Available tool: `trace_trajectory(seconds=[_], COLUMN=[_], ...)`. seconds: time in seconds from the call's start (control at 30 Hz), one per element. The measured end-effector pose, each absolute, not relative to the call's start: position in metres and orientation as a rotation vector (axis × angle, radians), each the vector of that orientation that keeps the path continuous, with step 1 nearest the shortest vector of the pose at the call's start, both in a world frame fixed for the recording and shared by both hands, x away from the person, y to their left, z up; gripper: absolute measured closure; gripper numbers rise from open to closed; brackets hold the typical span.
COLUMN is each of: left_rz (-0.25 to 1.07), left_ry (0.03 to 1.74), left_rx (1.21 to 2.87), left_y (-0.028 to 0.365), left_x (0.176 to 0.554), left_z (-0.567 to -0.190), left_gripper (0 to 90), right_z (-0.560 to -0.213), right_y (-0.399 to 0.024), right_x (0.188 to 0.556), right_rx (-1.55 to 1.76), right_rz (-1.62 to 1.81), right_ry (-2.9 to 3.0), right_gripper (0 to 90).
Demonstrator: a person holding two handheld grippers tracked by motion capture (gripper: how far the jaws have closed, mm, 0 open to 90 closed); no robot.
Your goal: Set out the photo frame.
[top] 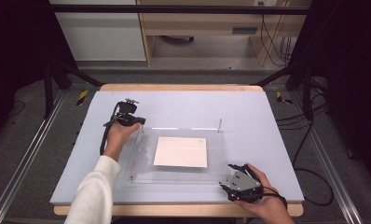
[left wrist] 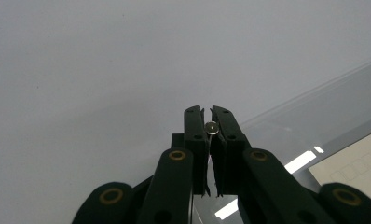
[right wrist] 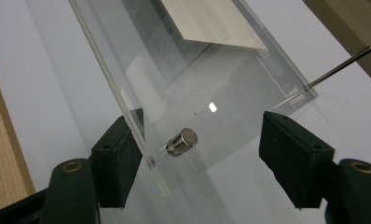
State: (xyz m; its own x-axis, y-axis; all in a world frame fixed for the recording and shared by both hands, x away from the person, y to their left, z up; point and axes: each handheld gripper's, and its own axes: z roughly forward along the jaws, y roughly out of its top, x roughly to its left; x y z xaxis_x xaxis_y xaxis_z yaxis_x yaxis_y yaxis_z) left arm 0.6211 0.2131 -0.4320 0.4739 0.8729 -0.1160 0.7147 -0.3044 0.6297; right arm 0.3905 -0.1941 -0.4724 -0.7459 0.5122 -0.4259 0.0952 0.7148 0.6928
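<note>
The right gripper's (right wrist: pixel 207 158) fingers (right wrist: pixel 293 154) stand open around the short metal peg (right wrist: pixel 182 141) at lower centre, its axis pointing up-right; the left gripper (left wrist: pixel 211 127) clamps another peg (left wrist: pixel 211 126).

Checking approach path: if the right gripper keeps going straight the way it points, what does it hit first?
Likely the short metal post standing on the clear acrylic plate's near corner. It sits between the right gripper's open jaws, just ahead; exact depth is unclear.
</note>
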Motion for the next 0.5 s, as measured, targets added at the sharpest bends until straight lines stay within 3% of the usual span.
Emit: trace_trajectory(seconds=[0.1, 0.5], left_rz=[0.329, 0.349], left_ry=[1.307, 1.298], left_rx=[2.108, 2.103], left_y=[0.2132, 0.2123], left_x=[0.6207, 0.6178], left_z=[-0.4317, -0.4322], left_gripper=[84.7, 84.5], right_z=[-0.4739, -0.4733], right_y=[-0.1933, -0.1908], right_x=[0.3881, 0.3851], right_rx=[0.418, 0.381], right_rz=[0.887, 0.896], right_ry=[2.299, 2.291], right_gripper=[38.5, 43.4])
